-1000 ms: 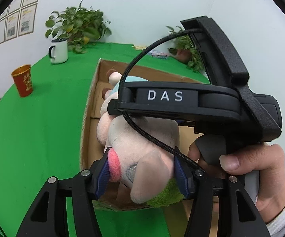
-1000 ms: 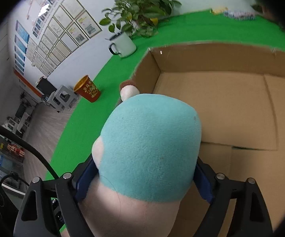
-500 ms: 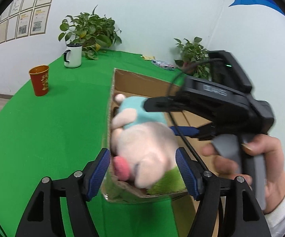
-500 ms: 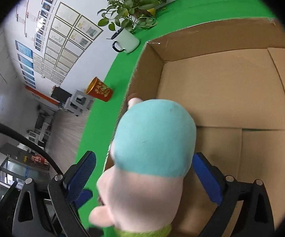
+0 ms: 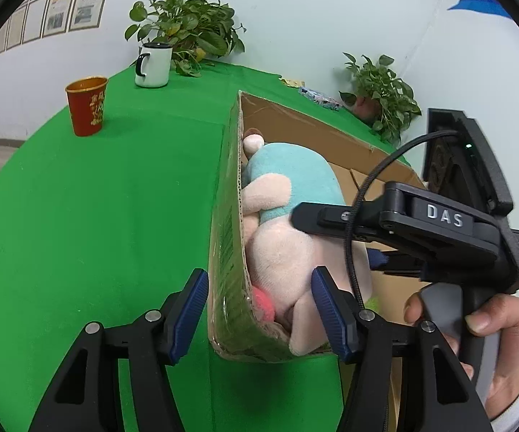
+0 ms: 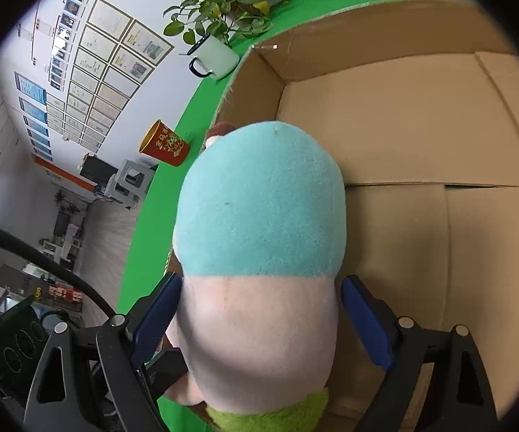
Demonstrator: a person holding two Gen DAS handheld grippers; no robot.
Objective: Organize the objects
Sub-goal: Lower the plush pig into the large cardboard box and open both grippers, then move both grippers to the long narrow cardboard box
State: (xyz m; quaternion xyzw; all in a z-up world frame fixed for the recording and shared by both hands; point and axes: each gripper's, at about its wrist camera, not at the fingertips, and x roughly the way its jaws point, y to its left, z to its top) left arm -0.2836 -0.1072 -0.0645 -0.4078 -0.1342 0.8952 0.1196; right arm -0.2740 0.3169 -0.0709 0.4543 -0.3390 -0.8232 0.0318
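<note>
A: Where is the soft pink plush toy with the teal back (image 5: pixel 288 194)?

B: Lying inside the open brown cardboard box (image 5: pixel 238 165), pressed against its left wall, on the green worktop (image 5: pixel 97 216).

A: And the left tool (image 5: pixel 259 309)?

B: Its jaws are closing. They straddle the box's near corner: one blue pad outside the wall, the other just beside the toy's head, gripping nothing.

A: The right tool (image 6: pixel 259 320)?

B: Closing too, its pads (image 6: pixel 364 320) flanking the toy's body; whether they press it I cannot tell.

A: Anything beyond the box?

B: A red paper cup (image 5: pixel 86 106) and a white enamel mug (image 5: pixel 153 64), well left of it.
</note>
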